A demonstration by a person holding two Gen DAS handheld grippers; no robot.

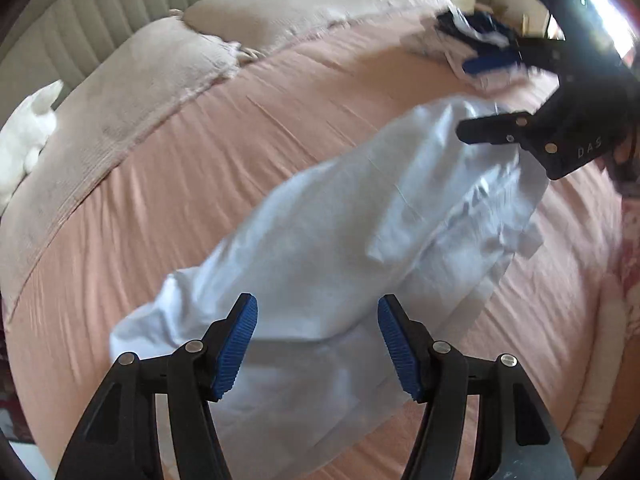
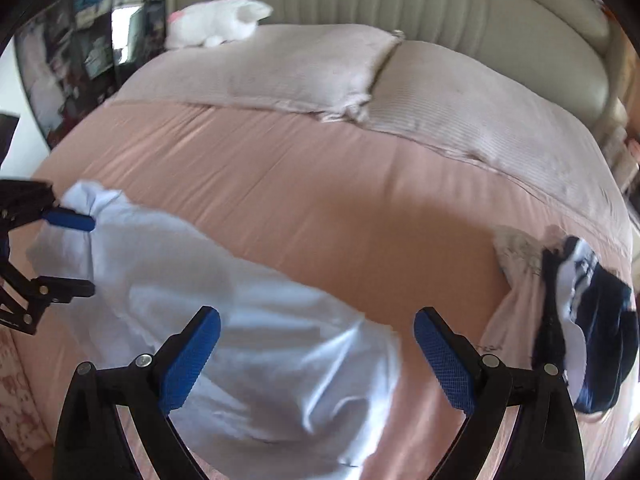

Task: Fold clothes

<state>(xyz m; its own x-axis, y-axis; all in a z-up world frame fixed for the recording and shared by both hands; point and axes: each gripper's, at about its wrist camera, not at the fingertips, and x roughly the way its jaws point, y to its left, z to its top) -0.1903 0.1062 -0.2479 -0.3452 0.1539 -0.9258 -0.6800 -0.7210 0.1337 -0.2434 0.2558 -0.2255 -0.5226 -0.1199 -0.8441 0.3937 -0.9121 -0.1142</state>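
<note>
**White garment spread on bed, both claws open above it**

A pale white, crumpled cloth garment point(image 1: 340, 240) lies stretched in a long diagonal across the pink quilted bed cover point(image 1: 200, 160), running from the lower left of the left wrist view to its upper right. It is rumpled and bunched, not squared; one flat layer shows beneath the raised folds at lower centre. Whether a fold has been laid in it cannot be told.

The left claw point(image 1: 318, 344) stands wide, its blue ribbed pads apart, holding nothing, poised over the near end of the garment. The right claw point(image 2: 318, 356) is likewise wide and holds nothing, hanging over the opposite end, at lower centre of its own view. In the left wrist view it shows at upper right, tilted down towards the cloth.

A dark navy and white heap of clothing point(image 2: 592, 320) sits well apart at the right edge of the right wrist view. Beige ribbed pillows point(image 2: 300, 72) and a white plush toy point(image 2: 216, 22) lie towards the headboard.

Judgement: the scene fits either a garment just laid out for gripping or one just let go after a pass. Any further fold would call for a firm pinch on an edge at each end.
</note>
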